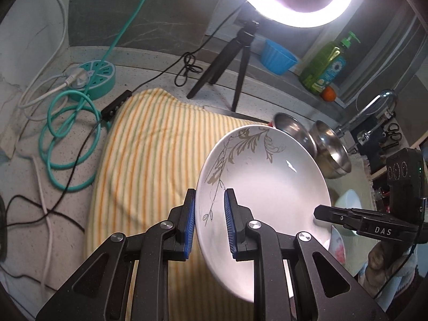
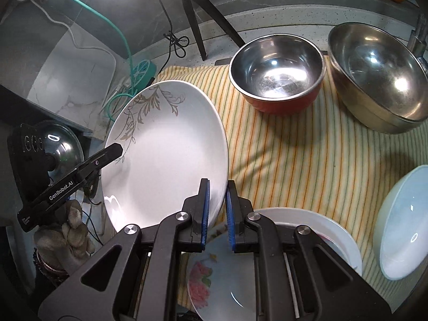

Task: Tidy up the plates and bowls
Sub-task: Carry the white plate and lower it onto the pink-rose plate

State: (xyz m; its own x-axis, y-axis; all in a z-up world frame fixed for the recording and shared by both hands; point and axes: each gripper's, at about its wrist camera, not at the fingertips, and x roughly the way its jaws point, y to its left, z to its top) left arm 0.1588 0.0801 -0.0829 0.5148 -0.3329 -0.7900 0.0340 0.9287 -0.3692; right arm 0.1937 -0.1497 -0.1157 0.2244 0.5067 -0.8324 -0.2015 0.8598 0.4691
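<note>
1. Your left gripper (image 1: 210,224) is clamped on the left rim of the white plate (image 1: 267,176) — blue pads pinch the edge beside the leaf pattern.
2. Your right gripper (image 2: 217,214) is clamped on the plate's opposite rim, so both hands carry it.
3. The plate hangs tilted above the striped towel (image 2: 294,160), clear of the cloth.
4. Under your right gripper sits a flowered plate (image 2: 214,281) on top of another white plate (image 2: 334,235).
5. A pale blue bowl (image 2: 401,230) lies just right of that stack.
6. Farther back on the towel stand a red-sided steel bowl (image 2: 278,77) and a larger steel bowl (image 2: 379,77) — side by side.
</note>
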